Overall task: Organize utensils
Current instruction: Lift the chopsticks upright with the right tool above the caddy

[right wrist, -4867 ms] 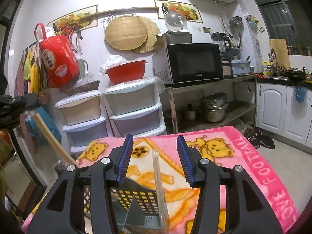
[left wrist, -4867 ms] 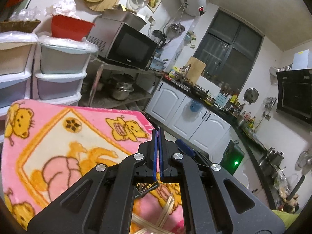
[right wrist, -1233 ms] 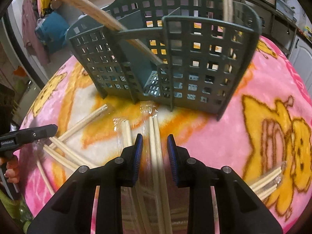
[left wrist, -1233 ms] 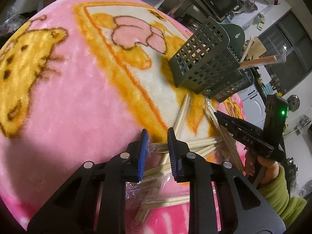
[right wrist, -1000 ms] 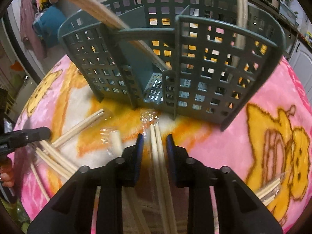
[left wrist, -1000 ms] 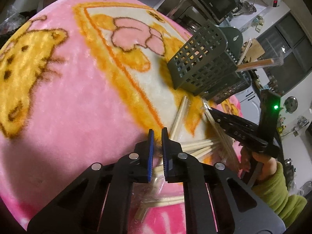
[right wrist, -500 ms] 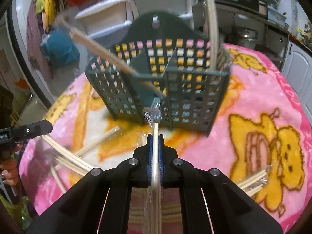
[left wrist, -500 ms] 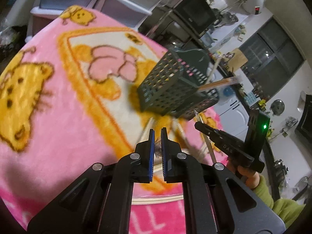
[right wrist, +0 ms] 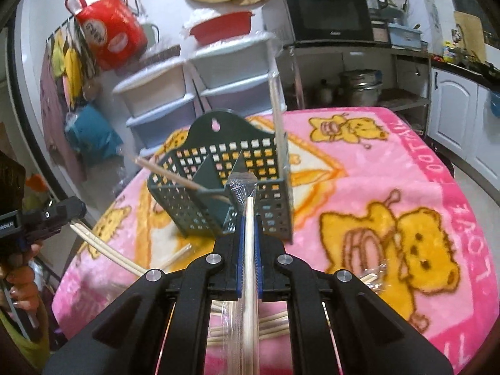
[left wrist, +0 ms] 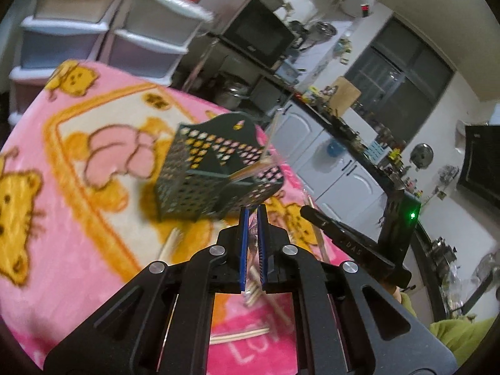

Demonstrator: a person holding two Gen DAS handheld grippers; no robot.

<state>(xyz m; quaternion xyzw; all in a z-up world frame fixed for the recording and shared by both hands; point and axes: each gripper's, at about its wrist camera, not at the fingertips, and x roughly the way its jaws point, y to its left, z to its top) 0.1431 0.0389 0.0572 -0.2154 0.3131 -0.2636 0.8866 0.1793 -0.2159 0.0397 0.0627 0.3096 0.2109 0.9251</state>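
A dark green slotted caddy (left wrist: 200, 175) (right wrist: 215, 184) stands on the pink bear blanket (right wrist: 390, 172). It holds one chopstick pair leaning left (right wrist: 168, 175) and one wrapped pair upright (right wrist: 276, 103). My right gripper (right wrist: 249, 218) is shut on a wrapped pair of chopsticks (right wrist: 250, 265), raised just in front of the caddy. My left gripper (left wrist: 253, 215) is shut on another wrapped pair (left wrist: 253, 287), lifted off the blanket near the caddy's front corner. Each wrist view shows the other gripper (left wrist: 307, 211) (right wrist: 79, 207) with its sticks (right wrist: 103, 247). Several loose pairs (right wrist: 268, 328) lie on the blanket.
Stacked plastic drawers (right wrist: 162, 93) and a shelf rack with a microwave (right wrist: 331, 15) and pots stand behind the table. White cabinets (right wrist: 453, 118) run along the right. A person's hand (right wrist: 18, 278) and green sleeve (left wrist: 456, 340) hold the grippers. The blanket's rounded edge drops off close by.
Both grippers closed on wrapped chopstick pairs lying on the blanket and lifted them. Both cameras rose and tilted up, so the caddy now sits farther off and the room behind shows.
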